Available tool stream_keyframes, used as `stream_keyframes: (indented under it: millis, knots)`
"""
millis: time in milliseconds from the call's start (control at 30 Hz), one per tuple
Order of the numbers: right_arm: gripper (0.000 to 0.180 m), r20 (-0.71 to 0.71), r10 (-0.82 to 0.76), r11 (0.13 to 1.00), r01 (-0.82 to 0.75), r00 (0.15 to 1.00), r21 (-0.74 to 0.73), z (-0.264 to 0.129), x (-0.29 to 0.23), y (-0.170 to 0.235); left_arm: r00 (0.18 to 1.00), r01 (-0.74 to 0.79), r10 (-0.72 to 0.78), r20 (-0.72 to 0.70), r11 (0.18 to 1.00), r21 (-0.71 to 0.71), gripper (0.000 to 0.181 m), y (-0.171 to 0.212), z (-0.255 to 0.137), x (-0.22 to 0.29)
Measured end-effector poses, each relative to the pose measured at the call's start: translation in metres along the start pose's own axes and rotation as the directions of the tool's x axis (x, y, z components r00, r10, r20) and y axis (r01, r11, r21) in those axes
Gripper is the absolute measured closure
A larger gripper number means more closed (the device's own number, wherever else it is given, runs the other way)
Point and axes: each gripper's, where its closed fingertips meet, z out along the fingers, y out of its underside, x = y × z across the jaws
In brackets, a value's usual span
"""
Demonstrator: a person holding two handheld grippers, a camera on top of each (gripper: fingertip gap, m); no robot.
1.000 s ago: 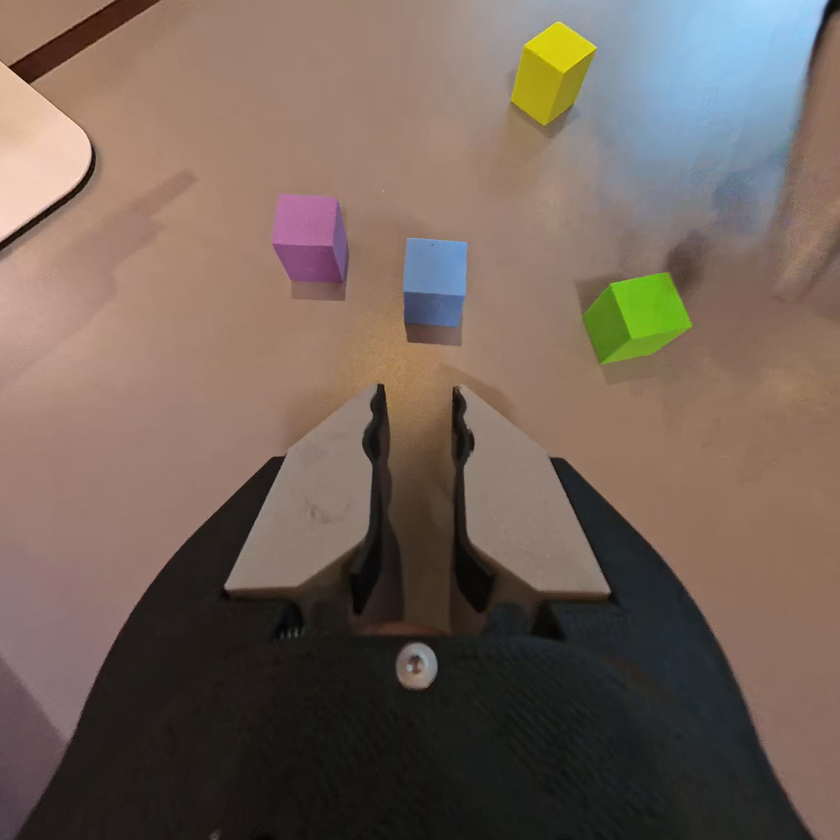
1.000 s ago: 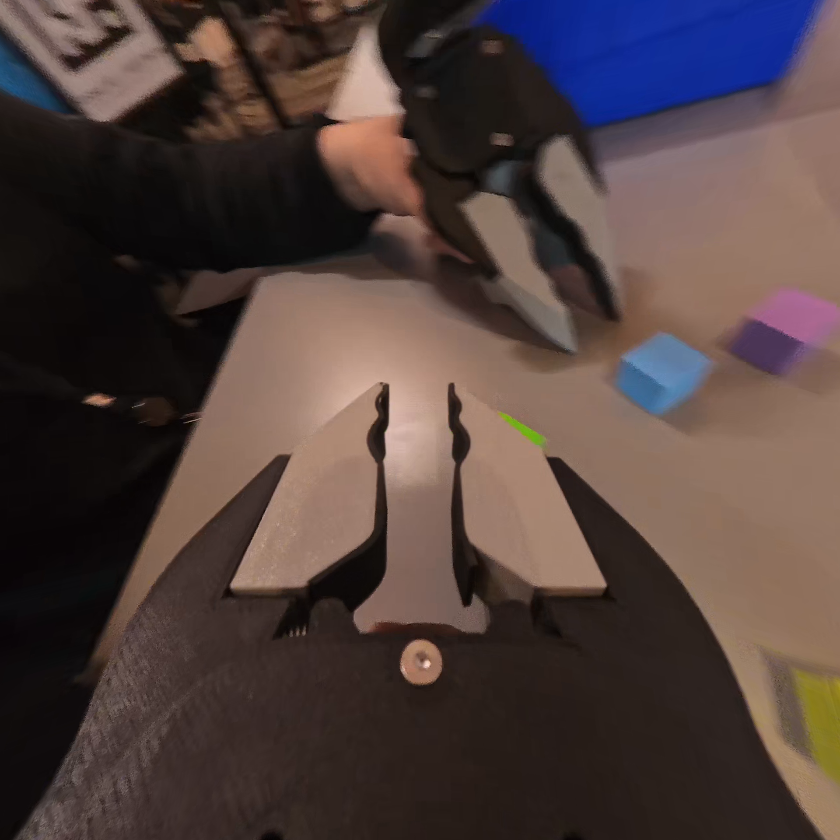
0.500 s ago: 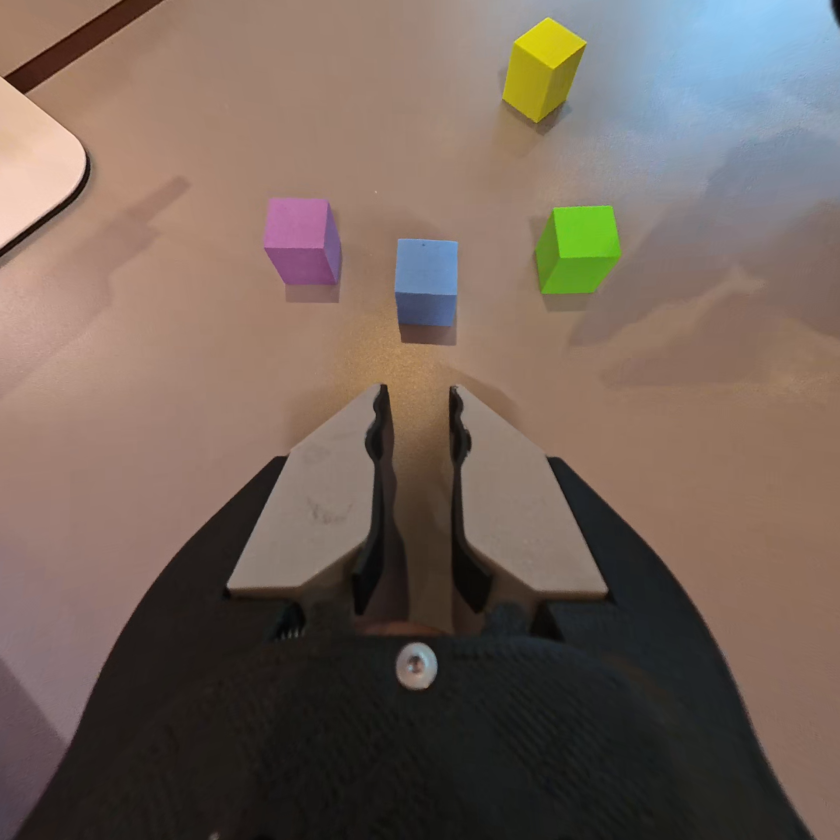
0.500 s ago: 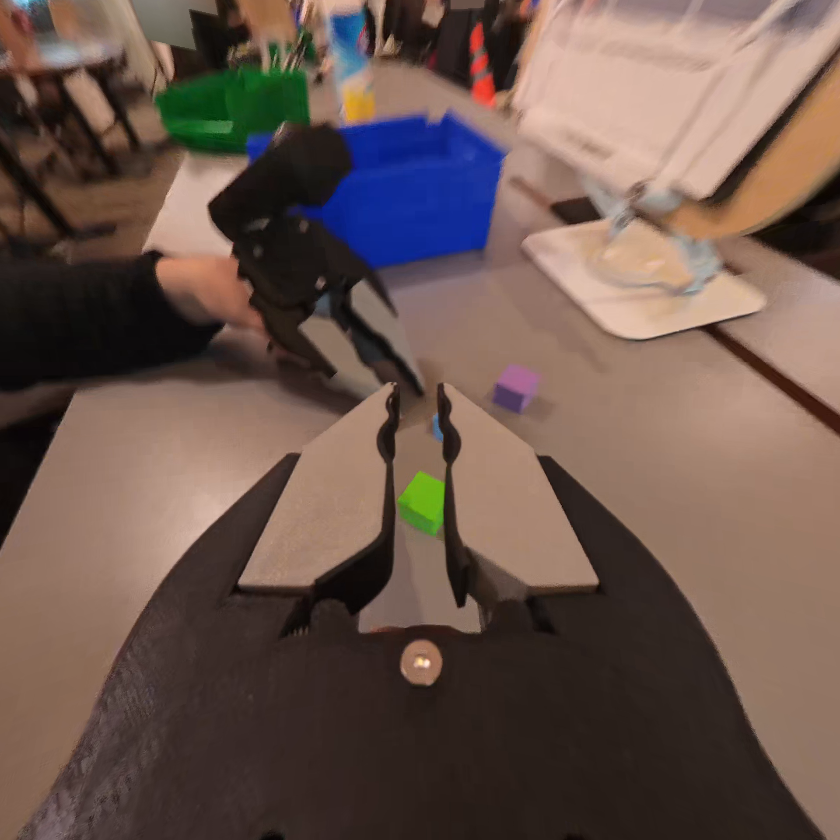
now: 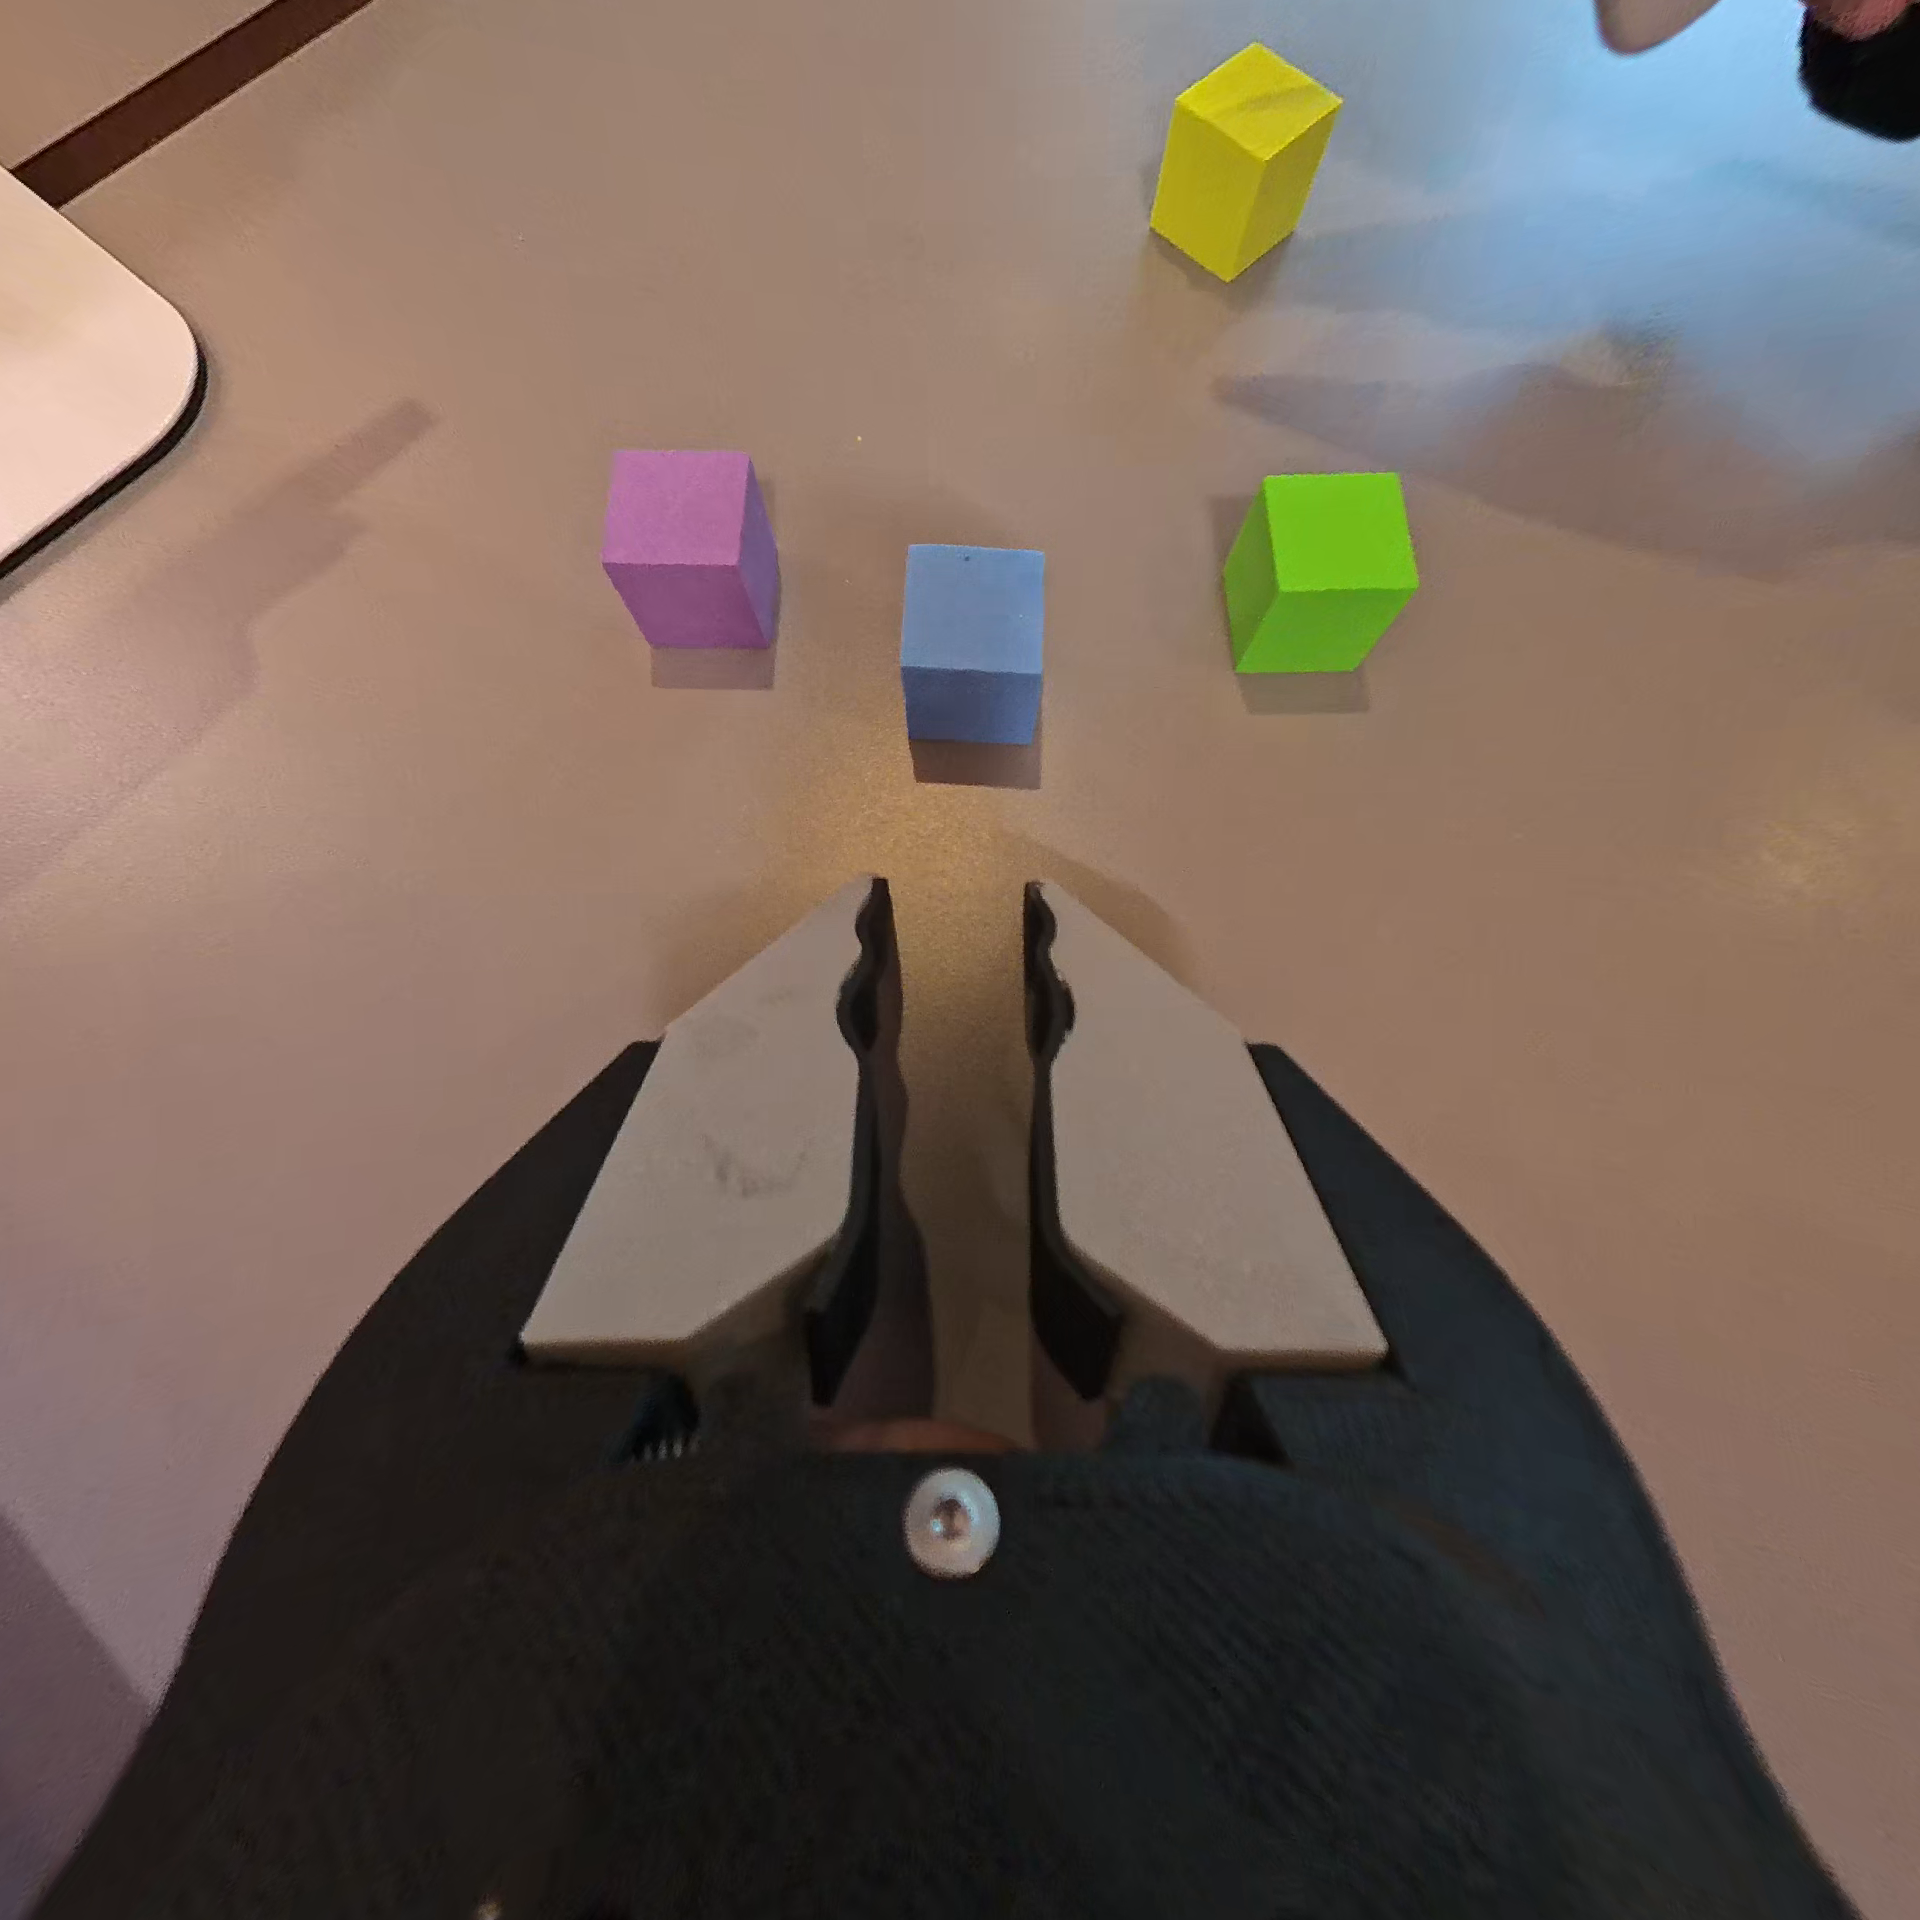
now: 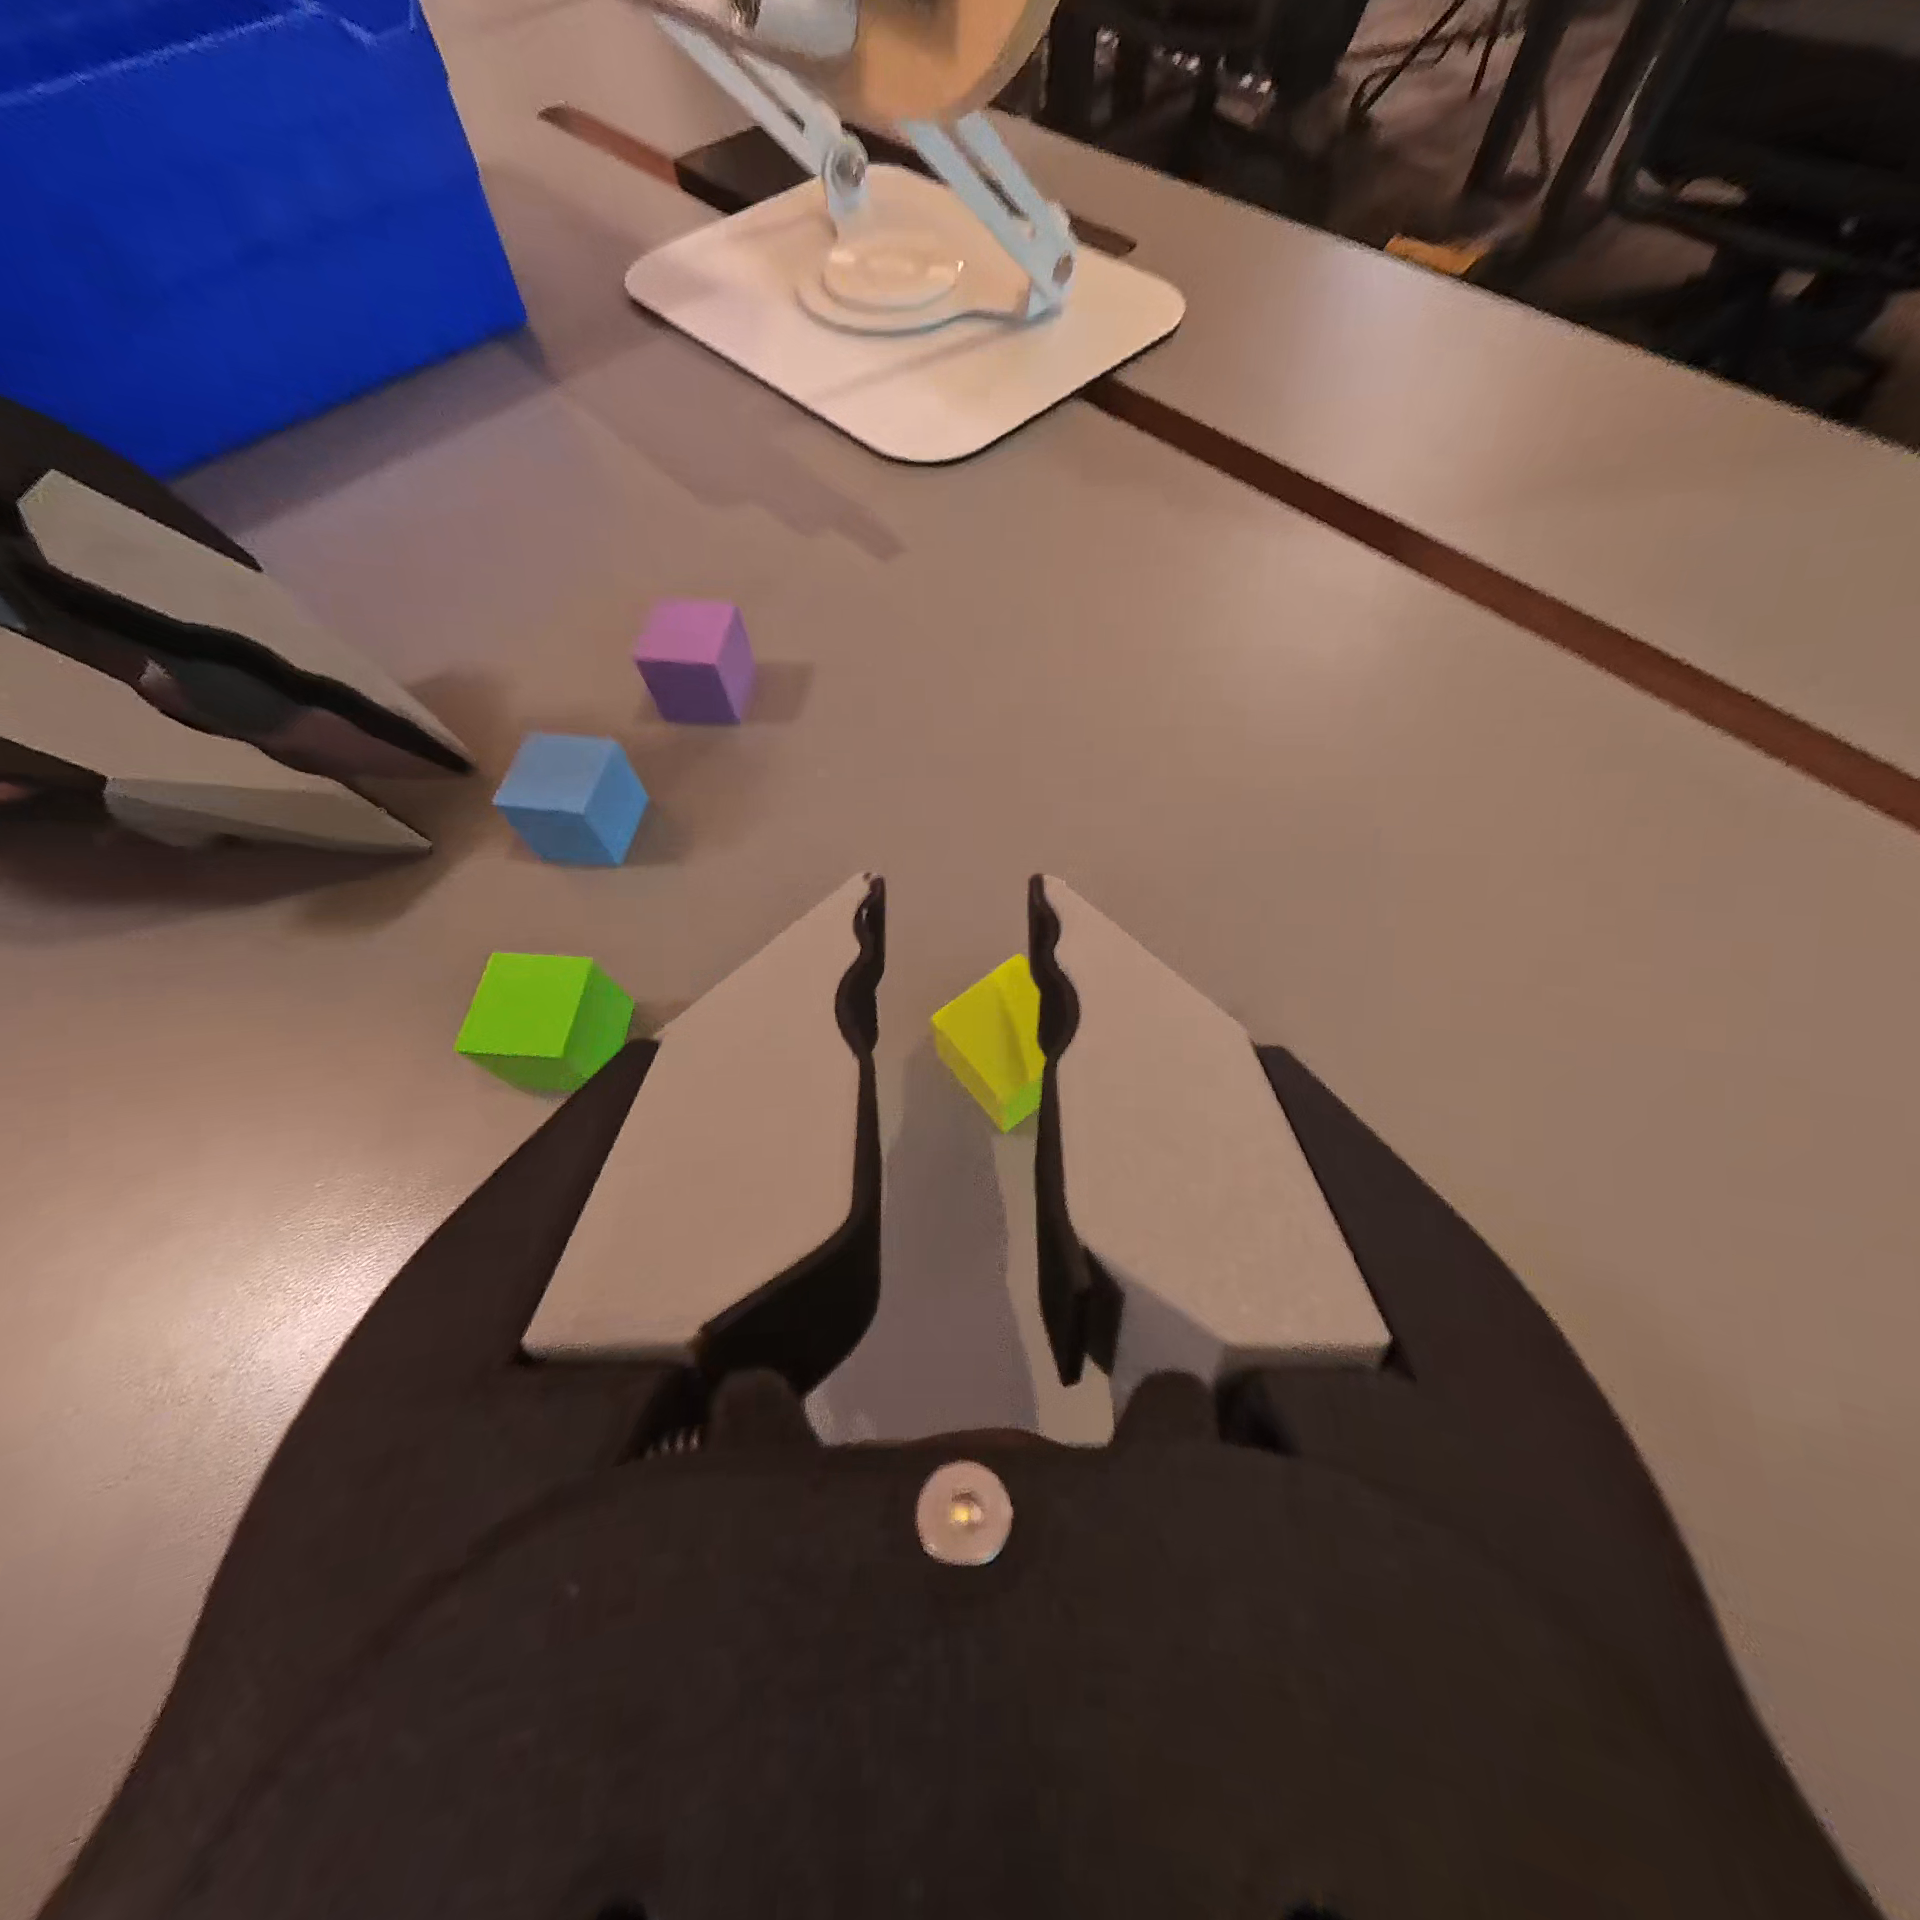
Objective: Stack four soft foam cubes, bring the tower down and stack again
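Note:
Four foam cubes lie apart on the grey table [image 5: 416, 935], none stacked. In the left wrist view the purple cube [image 5: 691, 549] is left, the blue cube [image 5: 971, 642] is middle, the green cube [image 5: 1320, 571] is right and the yellow cube [image 5: 1242, 156] is far right. My left gripper [image 5: 956, 894] is open and empty, just short of the blue cube. In the right wrist view my right gripper [image 6: 956, 894] is open and empty above the table; the yellow cube [image 6: 987, 1039] shows between its fingers, below them. The green cube [image 6: 540, 1018], blue cube [image 6: 571, 798] and purple cube [image 6: 694, 675] lie beyond. The left gripper [image 6: 436, 800] shows at the left edge.
A blue bin [image 6: 229, 208] stands at the back left. A white stand base [image 6: 904, 312] with a light-blue arm sits at the back, also at the left edge of the left wrist view [image 5: 73, 395]. A dark seam [image 6: 1455, 582] crosses the table.
The right gripper has swung round and down toward the cubes, so the yellow cube now shows between its fingers. The green cube moved left and settled flat. The left gripper has barely moved.

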Motion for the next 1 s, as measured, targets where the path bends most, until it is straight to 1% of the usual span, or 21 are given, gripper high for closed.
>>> stream_keyframes:
  millis: [67, 233, 300, 433, 600, 633, 667, 700, 767, 933, 967, 1000]
  knots:
    - [0.156, -0.011, -0.009, 0.999, 0.009, 1.0, -0.032, 0.004, -0.001, 0.005, 1.0, 0.004, -0.004, -0.003, 1.0, 0.0, 0.156, 0.0, 0.0, 0.001]
    - [0.166, -0.177, -0.068, 0.988, 0.041, 0.982, -0.15, 0.002, 0.022, 0.021, 1.0, -0.004, 0.004, -0.001, 1.0, 0.0, 0.154, 0.001, -0.001, 0.002]
    - [0.166, -0.166, -0.066, 0.984, 0.036, 0.984, -0.173, 0.003, 0.02, 0.024, 1.0, -0.004, 0.004, -0.001, 1.0, 0.0, 0.154, 0.001, -0.001, 0.002]
    - [0.156, -0.125, -0.024, 0.973, -0.006, 0.992, -0.233, 0.007, 0.012, 0.034, 1.0, -0.004, 0.004, -0.001, 1.0, 0.0, 0.154, 0.001, -0.001, 0.002]
    - [0.156, -0.15, 0.015, 0.97, -0.051, 0.989, -0.238, 0.005, 0.014, 0.034, 1.0, -0.004, 0.004, -0.001, 1.0, 0.0, 0.154, 0.001, 0.0, 0.002]
    - [0.155, -0.181, 0.005, 0.967, -0.051, 0.983, -0.25, 0.004, 0.018, 0.035, 1.0, -0.004, 0.004, 0.0, 1.0, 0.0, 0.154, 0.001, 0.0, 0.002]
    - [0.145, -0.232, -0.017, 0.964, -0.046, 0.973, -0.263, 0.001, 0.026, 0.036, 1.0, -0.005, 0.005, 0.0, 1.0, 0.0, 0.154, 0.001, 0.0, 0.002]
    - [0.141, -0.263, -0.037, 0.965, -0.034, 0.964, -0.26, -0.001, 0.03, 0.034, 1.0, -0.005, 0.005, 0.0, 1.0, 0.0, 0.154, 0.001, 0.0, 0.002]
    - [0.143, -0.25, -0.03, 0.969, -0.034, 0.968, -0.246, -0.001, 0.028, 0.033, 1.0, -0.005, 0.005, 0.0, 1.0, 0.0, 0.154, 0.001, -0.001, 0.002]
    - [0.136, -0.248, 0.043, 0.955, -0.113, 0.968, -0.275, 0.005, 0.027, 0.043, 1.0, -0.006, 0.006, 0.0, 1.0, 0.0, 0.154, 0.001, -0.001, 0.002]
    - [0.136, -0.25, 0.059, 0.95, -0.131, 0.966, -0.285, 0.006, 0.026, 0.047, 1.0, -0.006, 0.006, 0.0, 1.0, 0.0, 0.154, 0.001, -0.001, 0.002]
    - [0.14, -0.252, 0.068, 0.943, -0.145, 0.965, -0.301, 0.008, 0.025, 0.05, 1.0, -0.006, 0.006, 0.001, 1.0, 0.0, 0.154, 0.001, -0.001, 0.002]
